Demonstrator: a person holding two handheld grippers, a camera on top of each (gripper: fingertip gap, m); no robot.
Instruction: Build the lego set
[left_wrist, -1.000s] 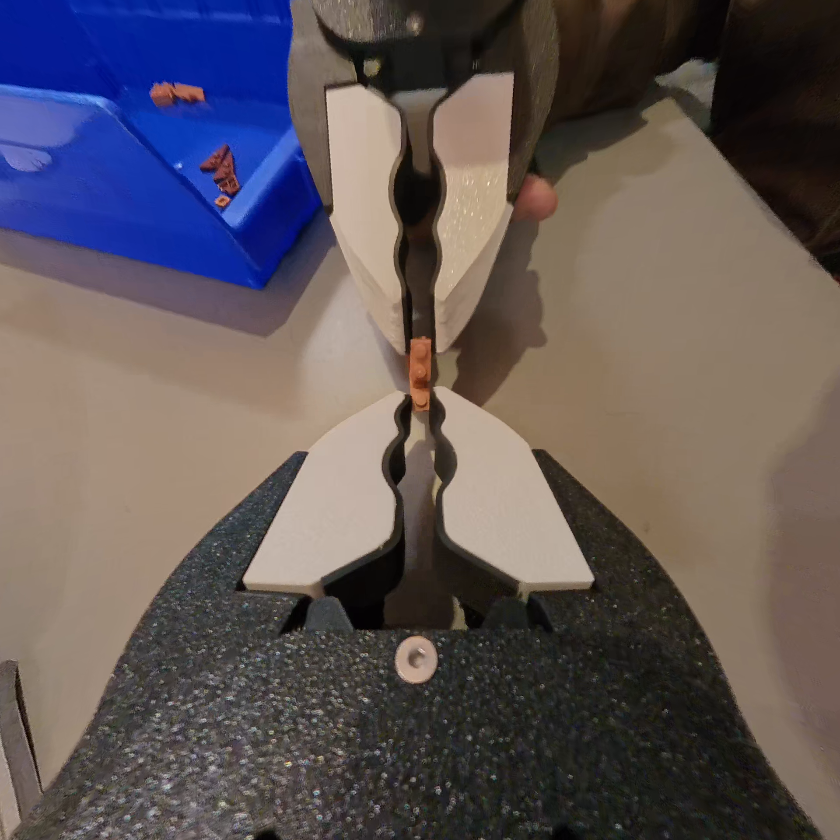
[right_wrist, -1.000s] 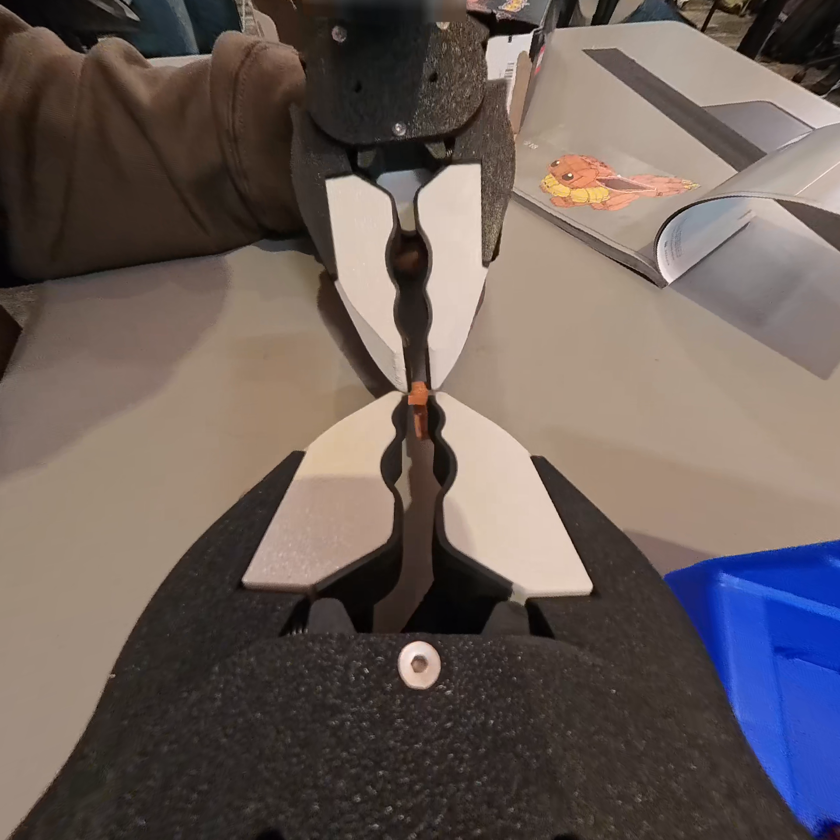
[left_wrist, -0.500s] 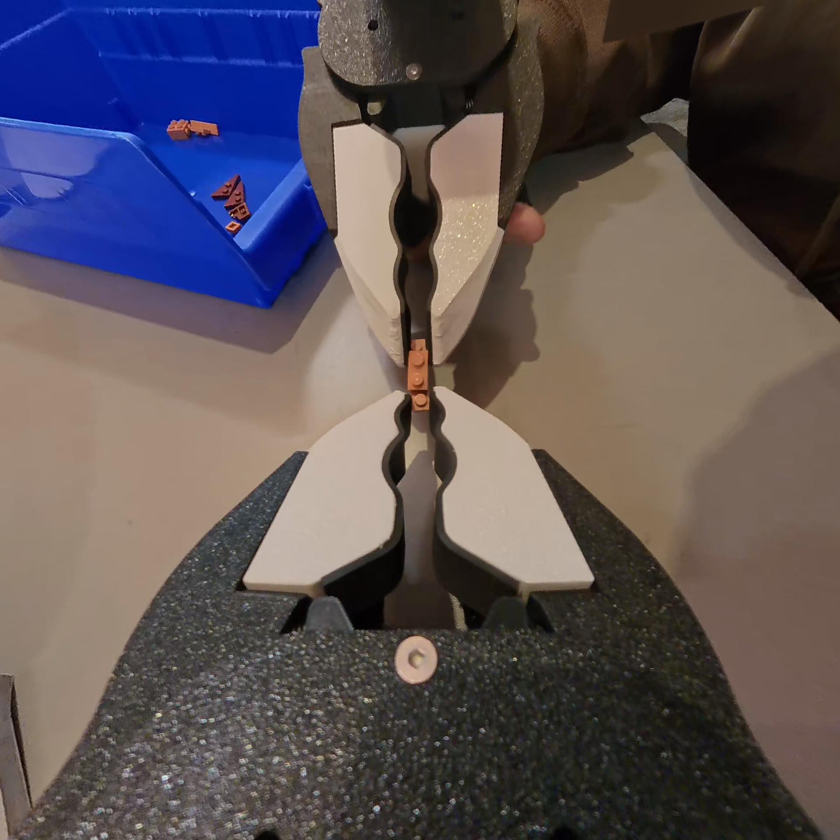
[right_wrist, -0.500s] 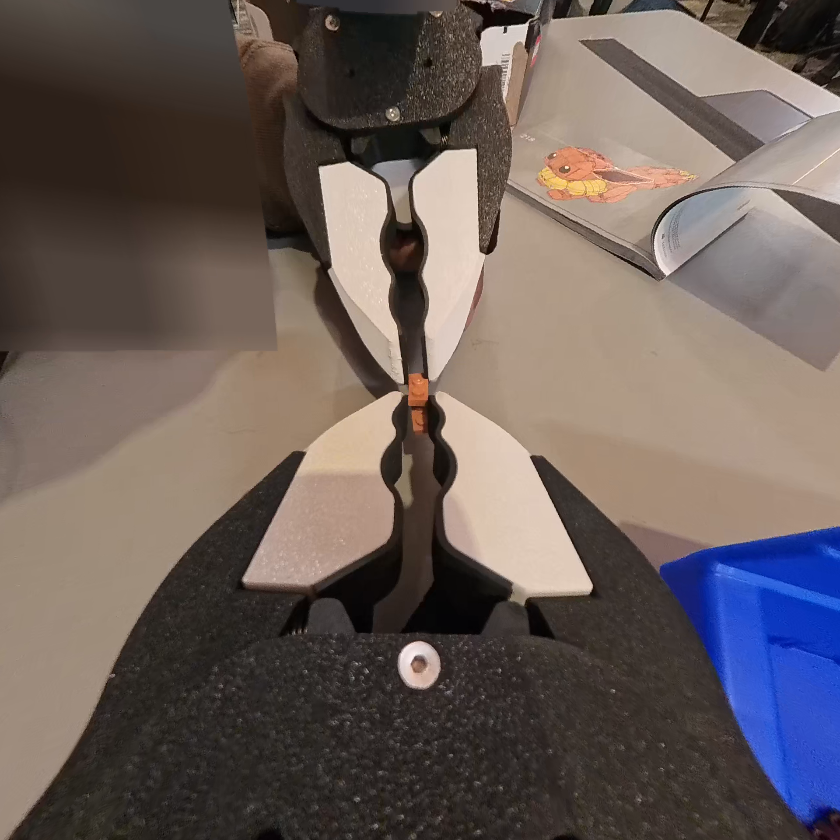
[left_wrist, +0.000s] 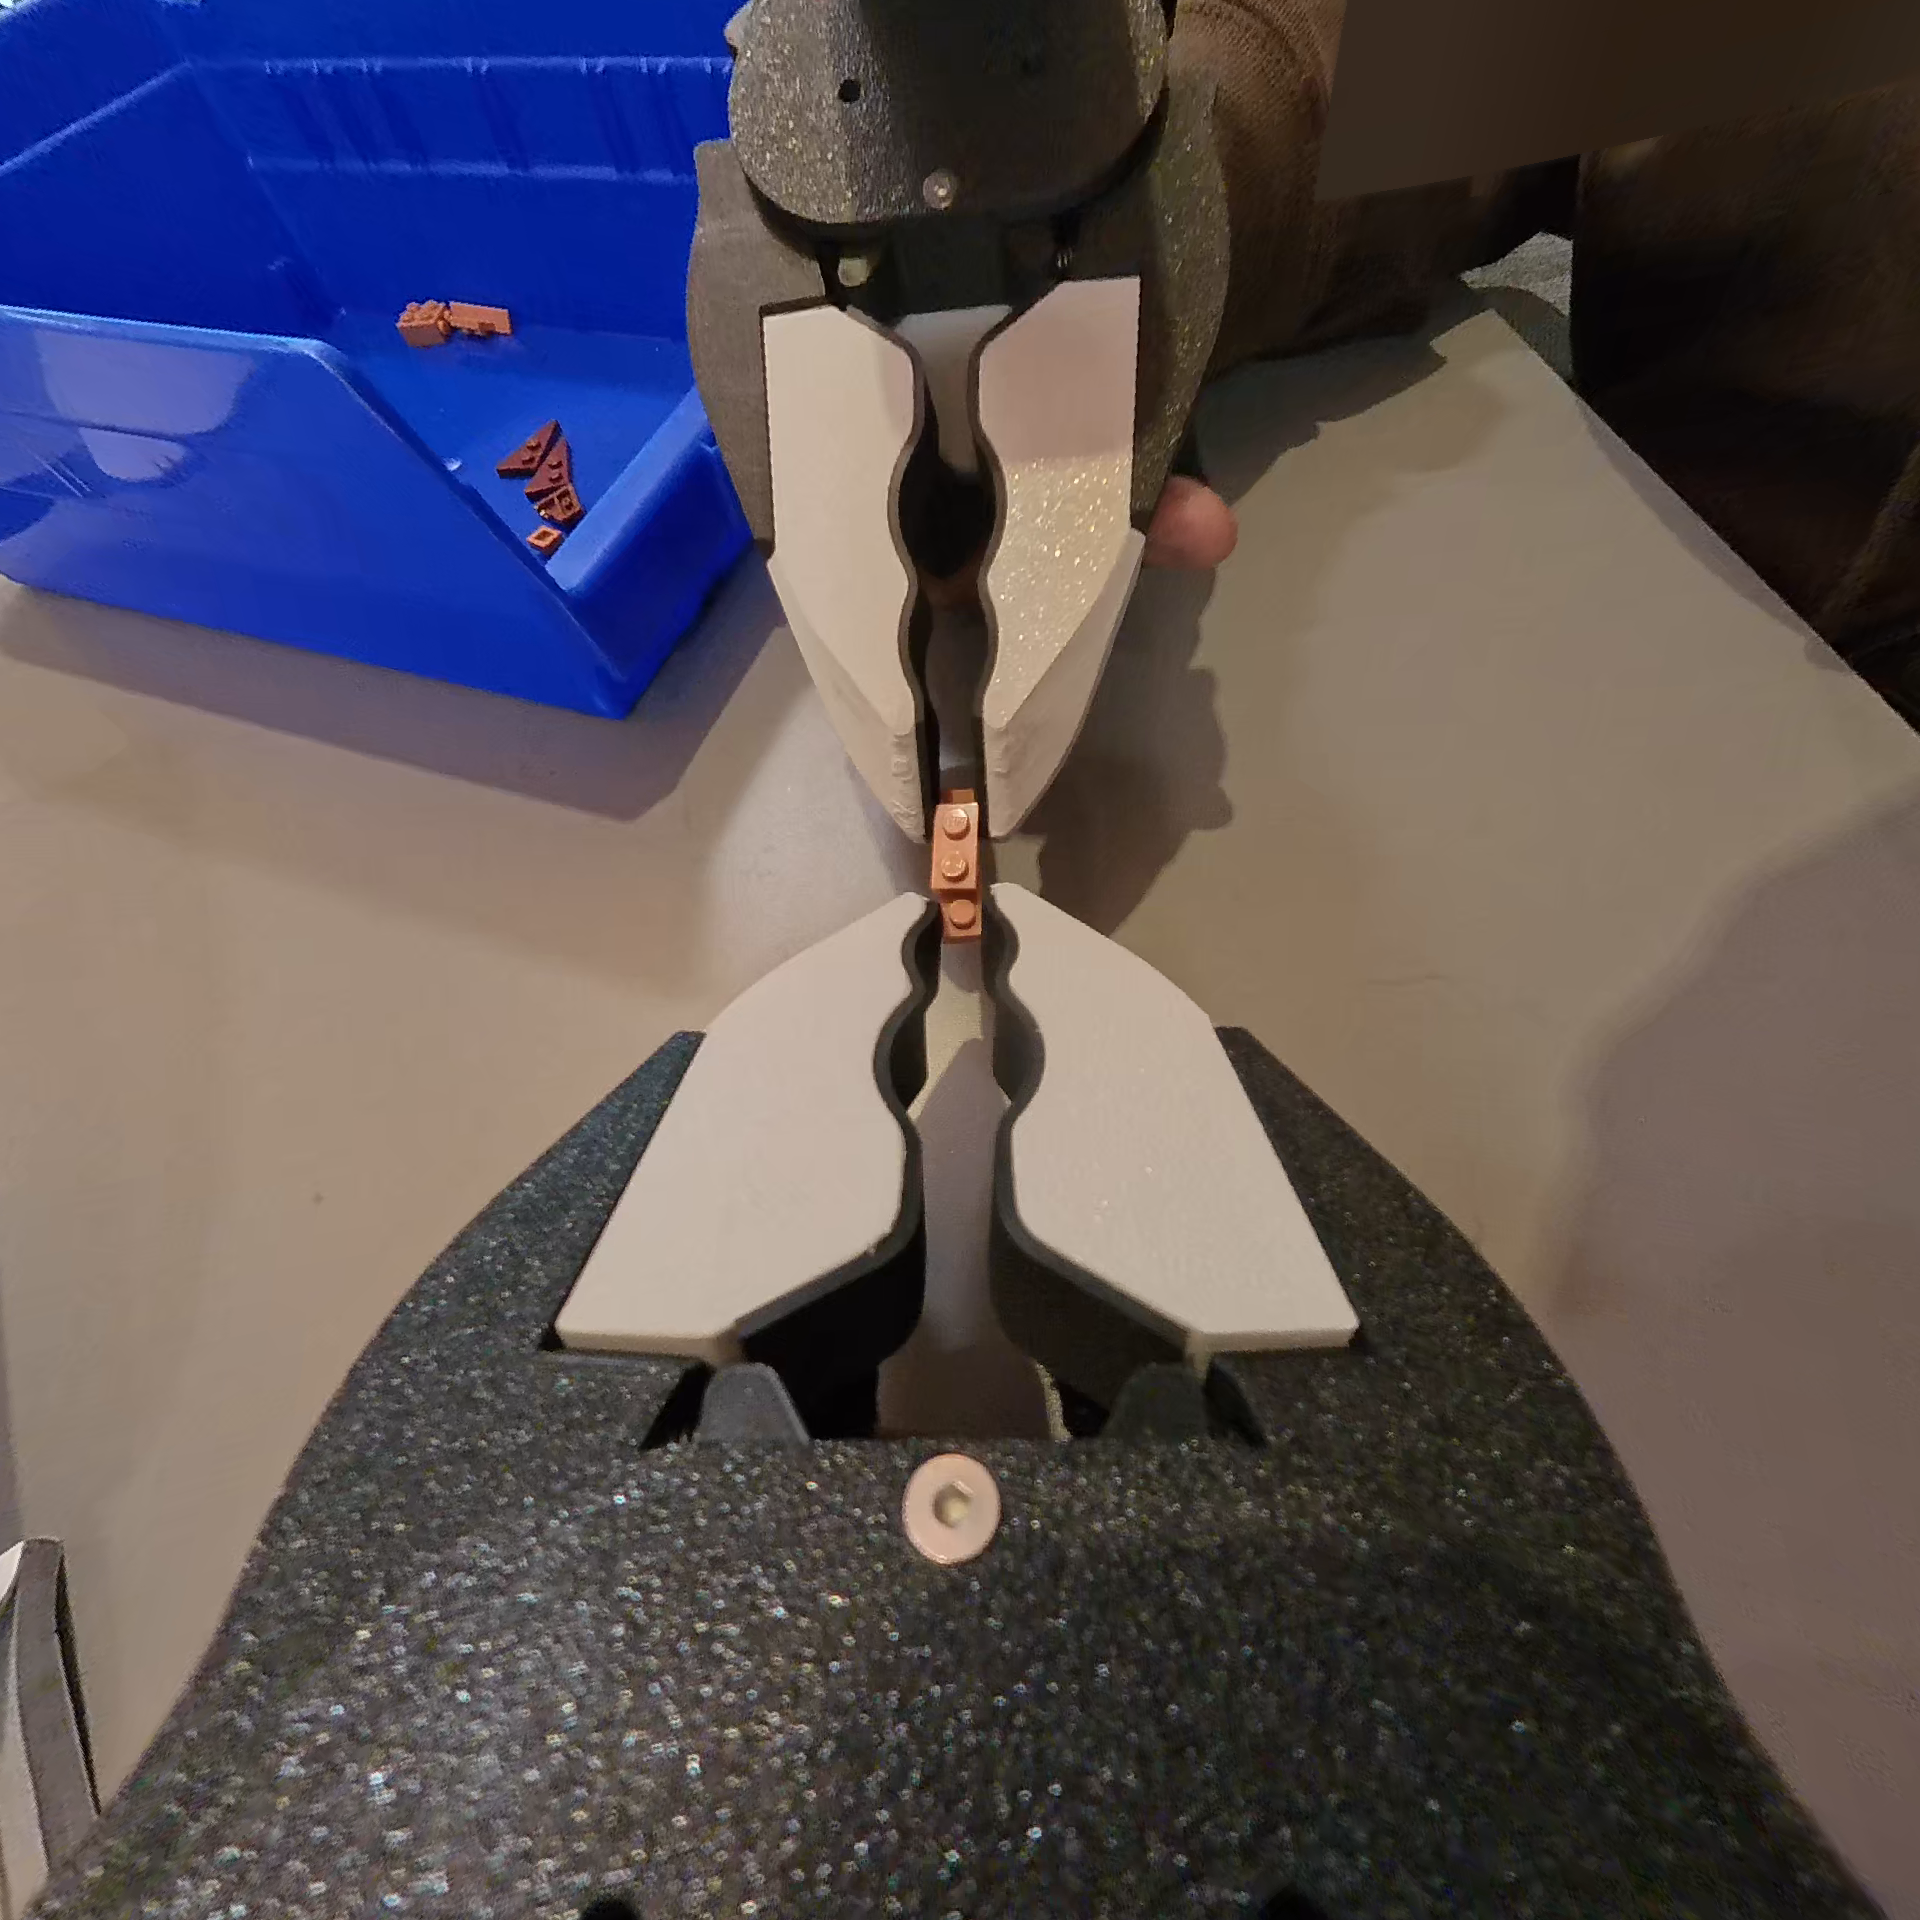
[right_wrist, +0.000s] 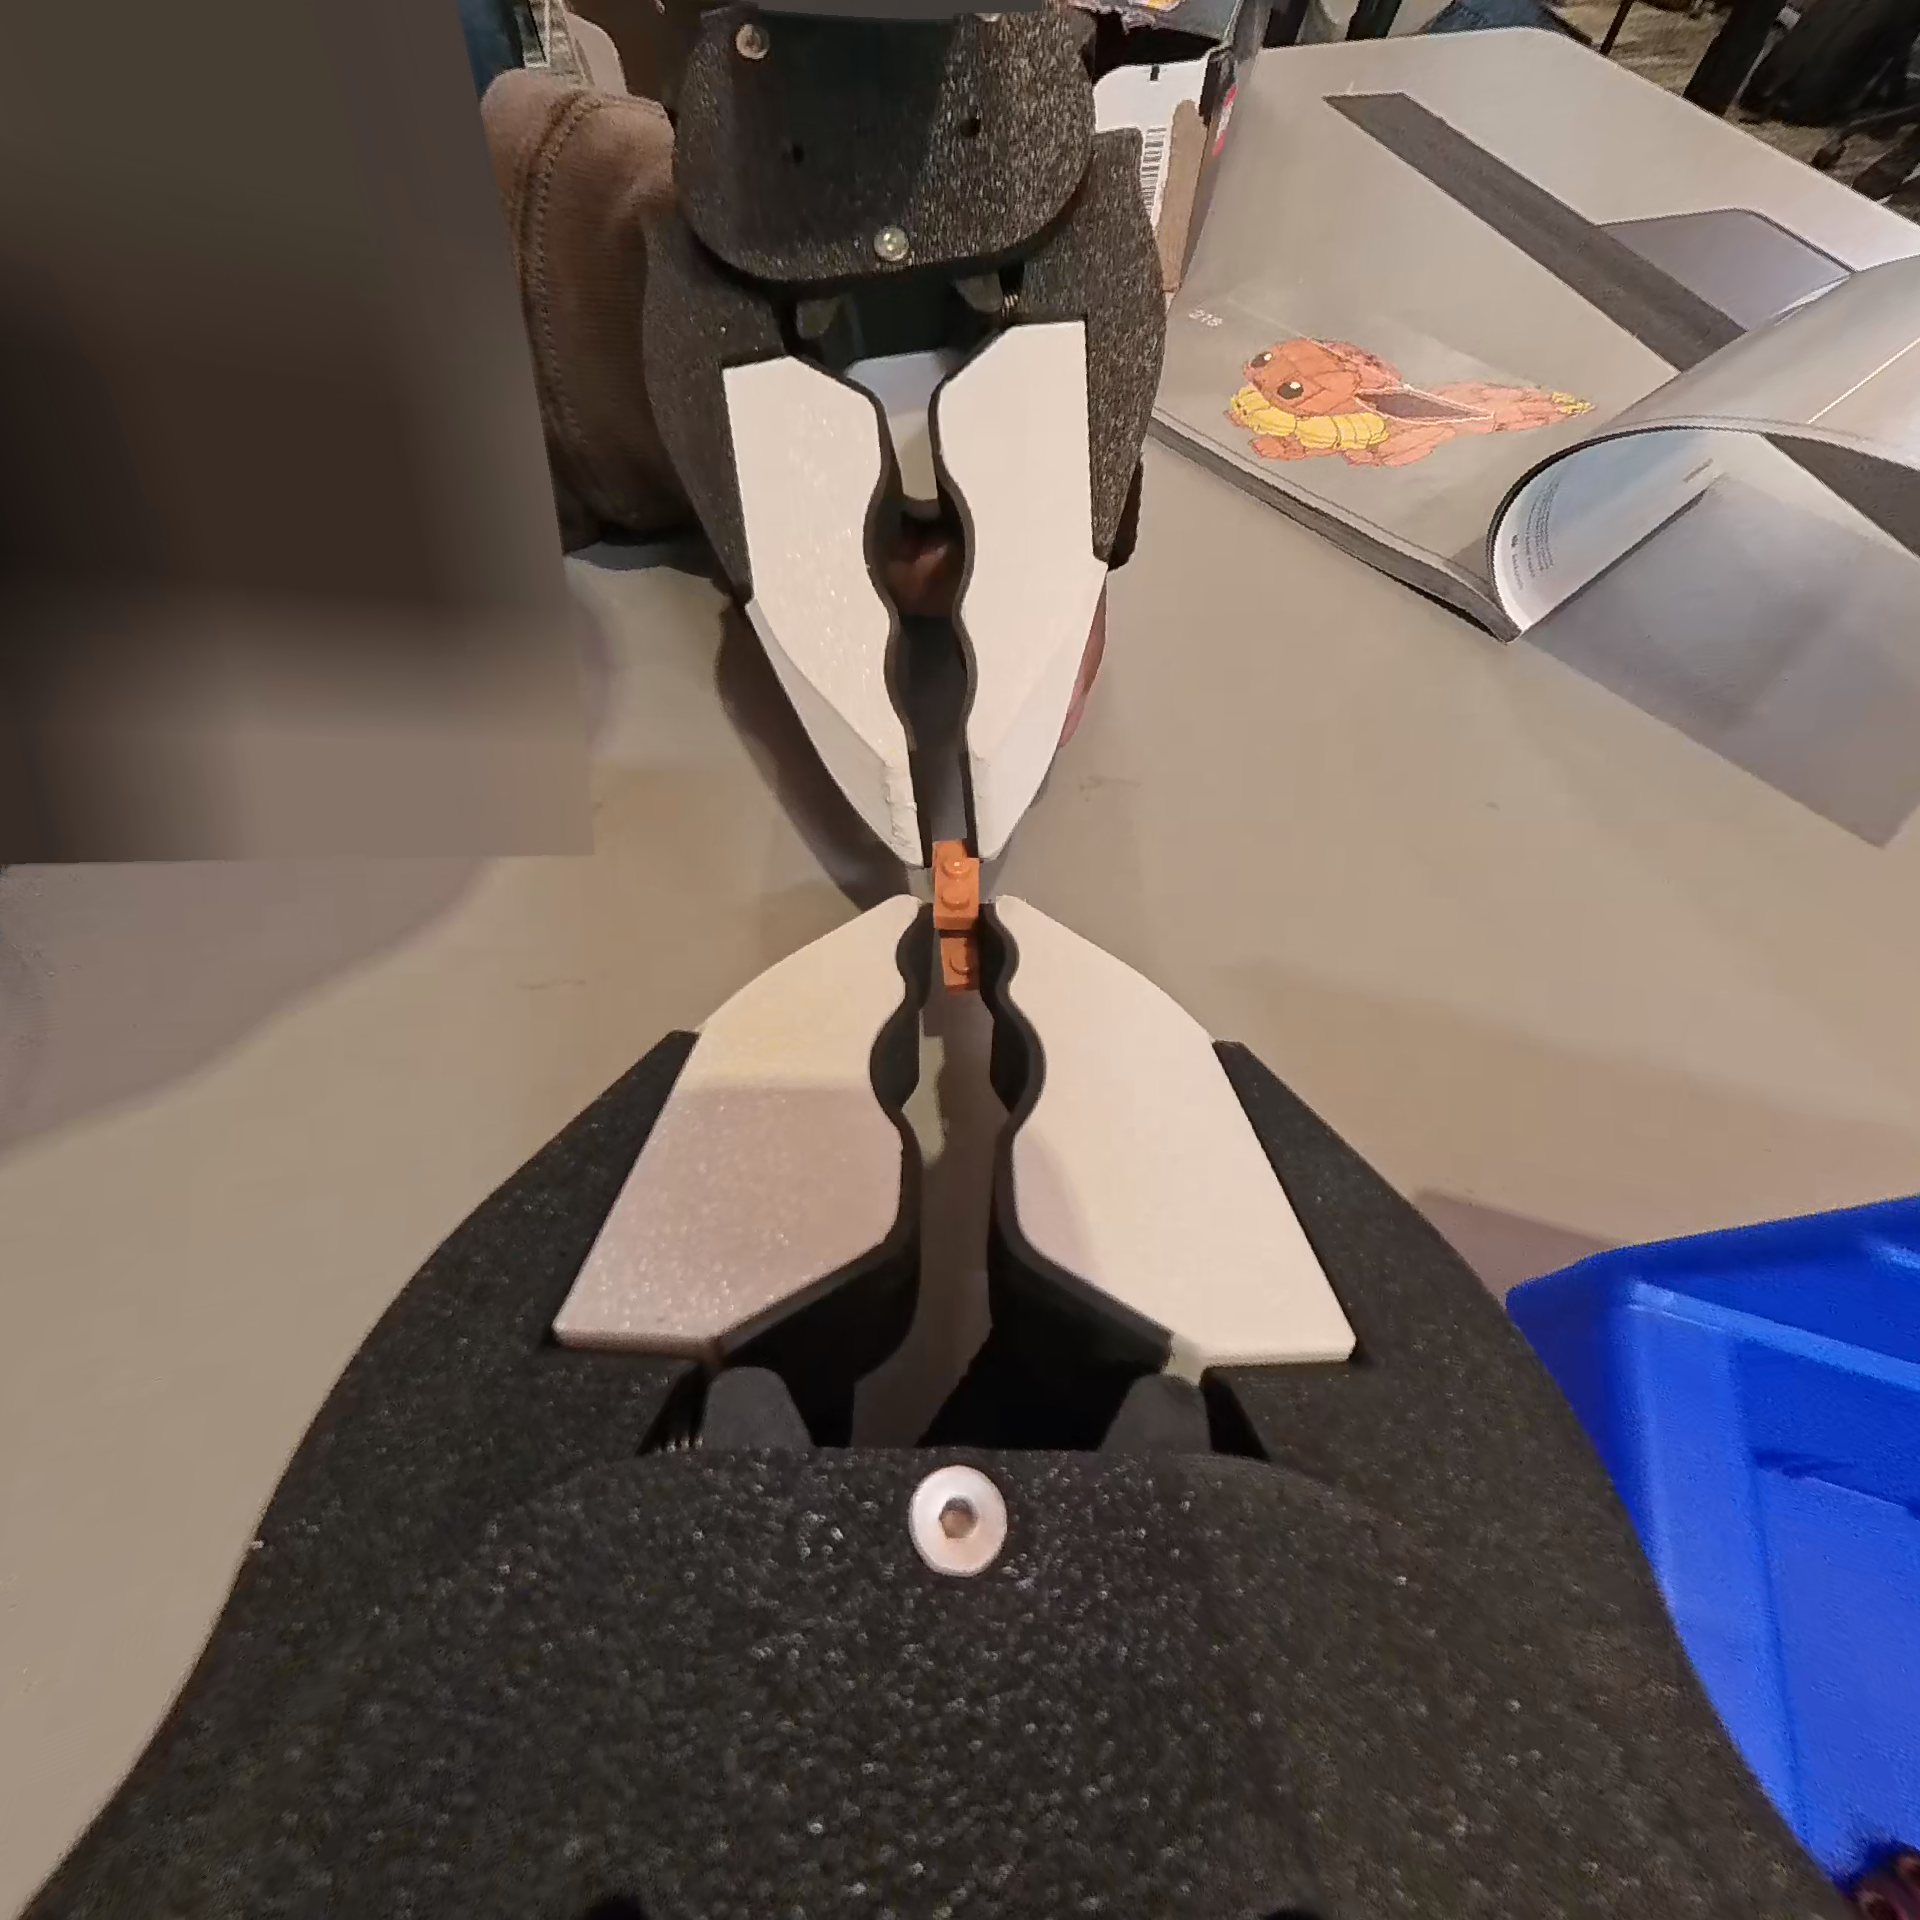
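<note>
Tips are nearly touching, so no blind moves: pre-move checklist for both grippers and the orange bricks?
1. Left gripper pads pressed on bricks: ok.
2. Right gripper pads pressed on bricks: ok.
3. Bricks touching and in line, tip to tip: ok.
4. Bricks fully seated together: cannot tell.
5. Bin apart from both grippers: ok.
6. Booklet apart from both grippers: ok.

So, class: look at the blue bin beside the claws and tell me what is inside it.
Inside the blue bin lie a few small brown toy brick pieces, more near the back. The bin's front wall and the right claw hide parts of its floor.
</note>
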